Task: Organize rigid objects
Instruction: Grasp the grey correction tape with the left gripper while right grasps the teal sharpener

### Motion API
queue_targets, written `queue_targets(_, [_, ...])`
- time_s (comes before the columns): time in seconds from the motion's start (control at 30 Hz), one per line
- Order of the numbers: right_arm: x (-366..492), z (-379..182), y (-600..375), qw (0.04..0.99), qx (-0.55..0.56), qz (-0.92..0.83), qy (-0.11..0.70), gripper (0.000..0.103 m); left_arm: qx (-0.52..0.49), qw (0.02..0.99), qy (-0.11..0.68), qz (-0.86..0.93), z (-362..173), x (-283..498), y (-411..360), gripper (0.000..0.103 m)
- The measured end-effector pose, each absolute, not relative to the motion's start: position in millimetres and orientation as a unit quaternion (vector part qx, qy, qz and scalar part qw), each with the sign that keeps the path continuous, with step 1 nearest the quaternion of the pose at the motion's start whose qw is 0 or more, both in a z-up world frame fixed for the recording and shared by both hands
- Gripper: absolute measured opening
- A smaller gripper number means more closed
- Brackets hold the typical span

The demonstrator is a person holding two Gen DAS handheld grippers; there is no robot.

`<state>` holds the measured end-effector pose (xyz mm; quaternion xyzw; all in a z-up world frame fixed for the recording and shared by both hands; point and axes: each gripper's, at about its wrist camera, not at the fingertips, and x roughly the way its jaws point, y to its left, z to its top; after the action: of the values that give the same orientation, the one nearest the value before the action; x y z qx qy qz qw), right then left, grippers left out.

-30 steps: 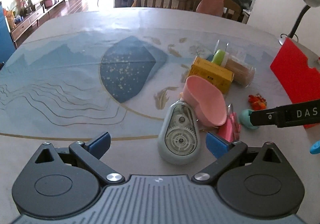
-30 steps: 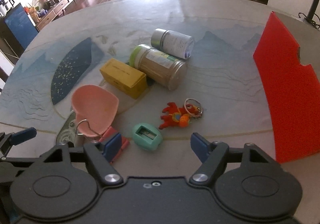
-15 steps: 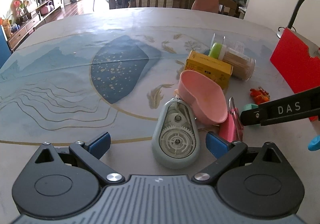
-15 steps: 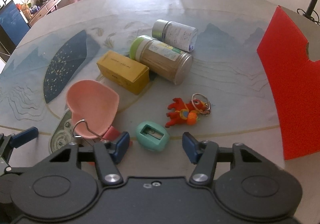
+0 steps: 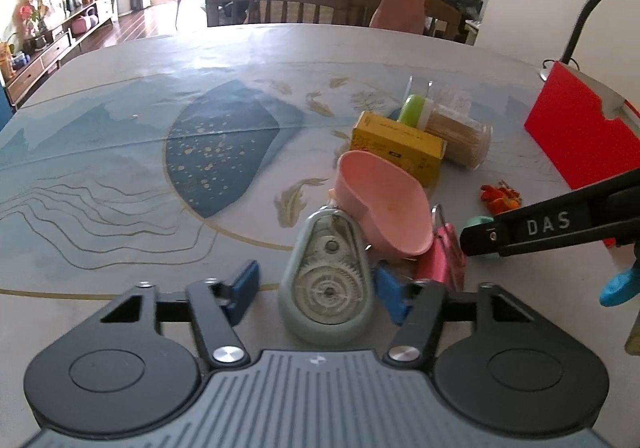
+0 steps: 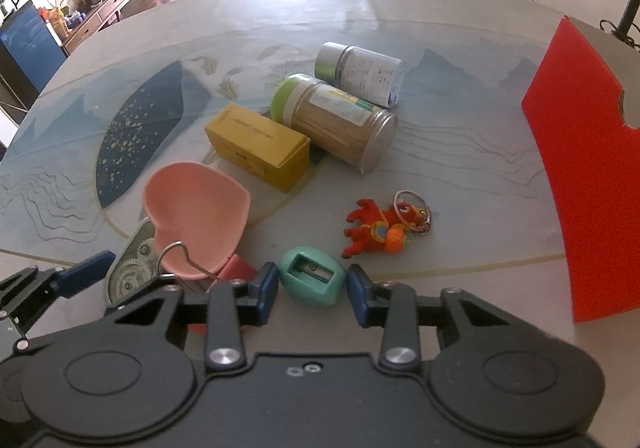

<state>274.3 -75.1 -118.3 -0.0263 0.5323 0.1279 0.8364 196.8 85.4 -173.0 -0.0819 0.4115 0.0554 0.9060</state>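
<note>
A grey correction-tape dispenser [image 5: 326, 280] lies flat on the table between the pads of my left gripper [image 5: 316, 290]. Its jaws are closing; the right pad is at the dispenser's edge and a gap shows at the left pad. My right gripper [image 6: 312, 290] is closing on a teal pencil sharpener [image 6: 312, 280], with both pads against its sides. A pink scoop-shaped dish [image 6: 196, 211] and a pink binder clip [image 5: 440, 256] sit between the two grippers. In the left wrist view the right gripper's black finger [image 5: 548, 224] crosses in front of the sharpener [image 5: 478, 224].
Behind the dish lie a yellow box [image 6: 256, 145], a green-lidded jar of sticks [image 6: 336, 123] and a silver-capped jar [image 6: 360, 73]. A red keyring figure [image 6: 376, 230] lies right of the sharpener. A red folder [image 6: 588, 167] stands at the right edge; chairs [image 5: 276, 3] line the far side.
Both pairs of jaws have narrowed: the left around the tape dispenser, the right onto the sharpener. Neither hand has shifted much, and no object has moved.
</note>
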Motion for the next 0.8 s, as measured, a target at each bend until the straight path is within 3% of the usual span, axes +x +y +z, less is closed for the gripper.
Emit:
queue_targets(0.07, [274,-118,-76,0.837,-0.026,0.126,0.532,0.036,-0.084,0.906,0.412,0.053,-172,197,85,0.051])
queue_targets(0.8, [245,-83,-105,0.838,-0.001,0.14,0.528,0.036,-0.137,0.894,0.424,0.053,-155,167,107,0.051])
